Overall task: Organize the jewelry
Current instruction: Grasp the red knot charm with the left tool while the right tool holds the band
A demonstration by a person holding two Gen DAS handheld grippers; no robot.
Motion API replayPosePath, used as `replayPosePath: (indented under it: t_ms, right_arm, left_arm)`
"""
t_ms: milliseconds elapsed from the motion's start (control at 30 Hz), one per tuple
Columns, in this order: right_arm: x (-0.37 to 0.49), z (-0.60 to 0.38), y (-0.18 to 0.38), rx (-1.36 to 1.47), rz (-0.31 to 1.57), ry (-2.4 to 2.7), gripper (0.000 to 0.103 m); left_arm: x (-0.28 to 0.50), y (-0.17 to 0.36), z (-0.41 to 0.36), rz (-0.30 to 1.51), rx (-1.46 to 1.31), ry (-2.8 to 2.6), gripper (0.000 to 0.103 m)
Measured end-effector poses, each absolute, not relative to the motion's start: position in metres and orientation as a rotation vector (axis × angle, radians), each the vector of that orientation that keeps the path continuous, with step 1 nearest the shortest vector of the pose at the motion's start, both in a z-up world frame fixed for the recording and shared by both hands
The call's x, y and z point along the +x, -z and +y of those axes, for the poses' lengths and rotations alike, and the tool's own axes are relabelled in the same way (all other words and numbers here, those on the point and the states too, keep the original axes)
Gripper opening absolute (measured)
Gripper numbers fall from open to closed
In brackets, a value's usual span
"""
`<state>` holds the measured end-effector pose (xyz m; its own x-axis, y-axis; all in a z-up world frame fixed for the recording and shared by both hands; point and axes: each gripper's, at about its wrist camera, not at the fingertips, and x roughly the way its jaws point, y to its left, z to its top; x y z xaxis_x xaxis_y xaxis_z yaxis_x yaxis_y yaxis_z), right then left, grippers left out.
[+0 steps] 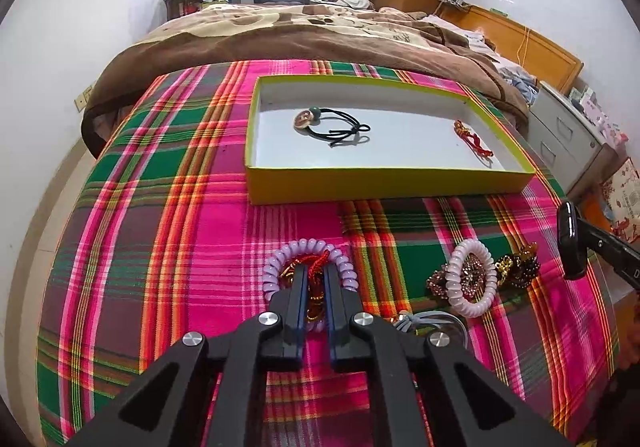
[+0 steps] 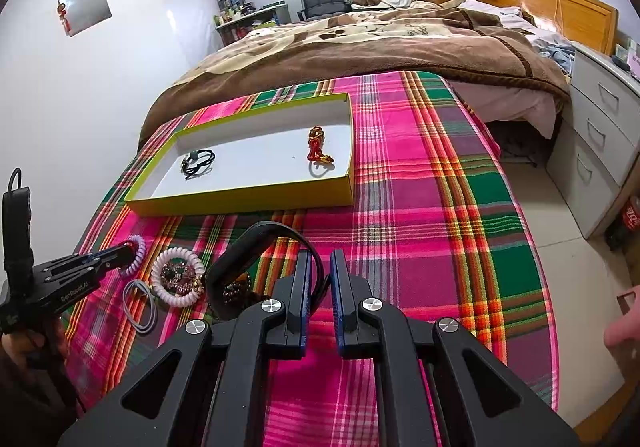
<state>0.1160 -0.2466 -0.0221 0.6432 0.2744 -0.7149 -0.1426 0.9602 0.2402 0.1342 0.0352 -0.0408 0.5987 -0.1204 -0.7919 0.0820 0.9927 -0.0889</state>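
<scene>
A yellow-green tray (image 1: 384, 183) (image 2: 248, 203) lies on the plaid cloth, holding a black hair tie with a bead (image 1: 332, 125) (image 2: 198, 163) and a red cord bracelet (image 1: 474, 143) (image 2: 317, 147). My left gripper (image 1: 316, 271) (image 2: 128, 249) has its jaws closed on a red and gold cord bracelet (image 1: 308, 261) lying inside a purple spiral hair tie (image 1: 276, 267). My right gripper (image 2: 321, 259) is shut on a black headband (image 2: 256, 239) (image 1: 570, 243). A white spiral tie (image 1: 472, 279) (image 2: 178, 277) circles a rhinestone brooch.
Dark beaded bracelets (image 1: 516, 267) and a grey elastic band (image 2: 138, 307) lie near the front of the cloth. A bed with a brown blanket (image 1: 304, 35) stands behind. White drawers (image 2: 600, 135) stand to the right.
</scene>
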Motion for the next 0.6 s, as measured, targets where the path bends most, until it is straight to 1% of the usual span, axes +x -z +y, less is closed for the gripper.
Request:
replayPosePath:
  t_ms: [600]
  right_arm:
    - [0.112, -0.246, 0.017, 0.178, 0.827, -0.236, 0.009]
  left_arm:
    - [0.125, 0.016, 0.058, 0.839, -0.198, 0.168, 0.007]
